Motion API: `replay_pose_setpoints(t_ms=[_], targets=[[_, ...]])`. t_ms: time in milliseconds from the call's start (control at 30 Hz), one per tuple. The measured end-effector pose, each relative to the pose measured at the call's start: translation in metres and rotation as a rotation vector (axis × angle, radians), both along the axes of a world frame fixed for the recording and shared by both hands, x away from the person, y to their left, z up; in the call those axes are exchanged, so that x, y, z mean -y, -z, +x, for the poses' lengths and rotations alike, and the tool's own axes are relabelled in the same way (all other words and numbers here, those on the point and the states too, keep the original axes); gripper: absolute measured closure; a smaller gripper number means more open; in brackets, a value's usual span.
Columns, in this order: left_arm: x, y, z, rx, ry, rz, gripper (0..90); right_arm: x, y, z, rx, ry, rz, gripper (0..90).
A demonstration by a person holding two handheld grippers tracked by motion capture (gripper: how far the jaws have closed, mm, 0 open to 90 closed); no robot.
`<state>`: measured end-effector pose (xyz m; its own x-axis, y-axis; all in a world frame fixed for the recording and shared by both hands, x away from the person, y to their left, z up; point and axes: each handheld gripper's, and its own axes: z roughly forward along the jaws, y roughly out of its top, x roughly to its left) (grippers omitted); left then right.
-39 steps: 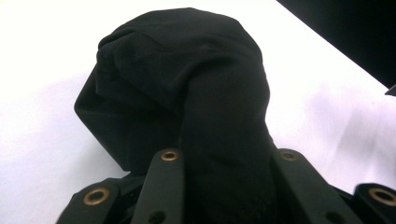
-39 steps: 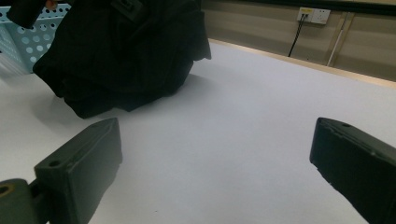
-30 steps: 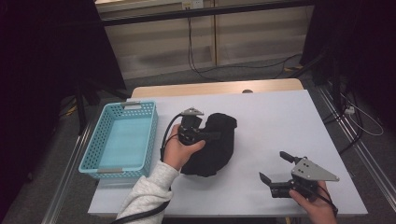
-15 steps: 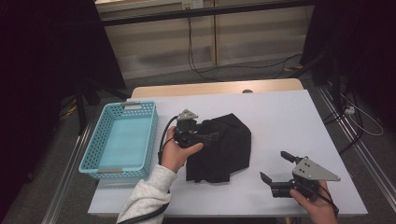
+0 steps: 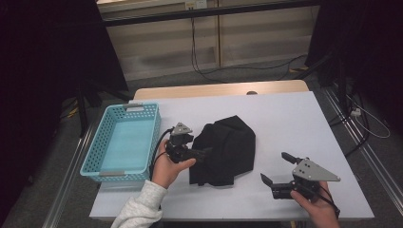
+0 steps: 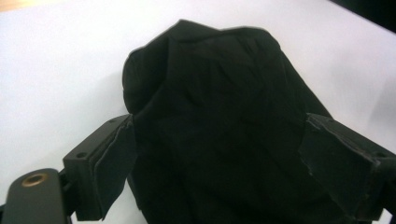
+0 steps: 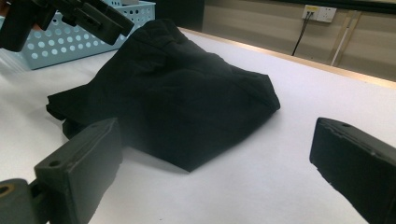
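Observation:
A black cloth lies in a loose folded heap on the white table, near its middle. My left gripper is at the cloth's left edge and points right at it. Its jaws have just been opening and stand open. In the left gripper view the cloth lies between and beyond the left gripper pads, which do not press on it. My right gripper is open near the front right of the table, a short way from the cloth, with nothing between the jaws of the right gripper.
A light blue perforated basket stands at the table's left edge, close behind the left hand; its wall shows in the right gripper view. Bare tabletop lies to the right and behind the cloth. Cables run over the floor beyond the table.
The cloth was bunched up in the left gripper; now it has dropped and spread lower on the table. The left gripper opened and moved down toward the near side. The right gripper stayed put.

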<state>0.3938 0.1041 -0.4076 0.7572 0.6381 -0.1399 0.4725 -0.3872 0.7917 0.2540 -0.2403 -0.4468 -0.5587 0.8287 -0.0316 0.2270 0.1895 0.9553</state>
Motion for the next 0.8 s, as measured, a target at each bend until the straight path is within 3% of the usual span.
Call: replay_pose_setpoints(t_ms=[367,733,800], targets=[[-0.003,0.005,-0.017,0.016,0.024,-0.012,12.4,-0.003,0.001,0.003,-0.013,-0.005,-0.006,1.5],[-0.017,0.023,-0.02,0.011,-0.023,-0.025,11.8,-0.014,0.007,0.027,-0.124,0.014,-0.094,3.6],[-0.019,0.024,-0.021,0.014,-0.028,-0.021,11.8,-0.018,0.009,0.033,-0.138,-0.013,-0.108,7.8]])
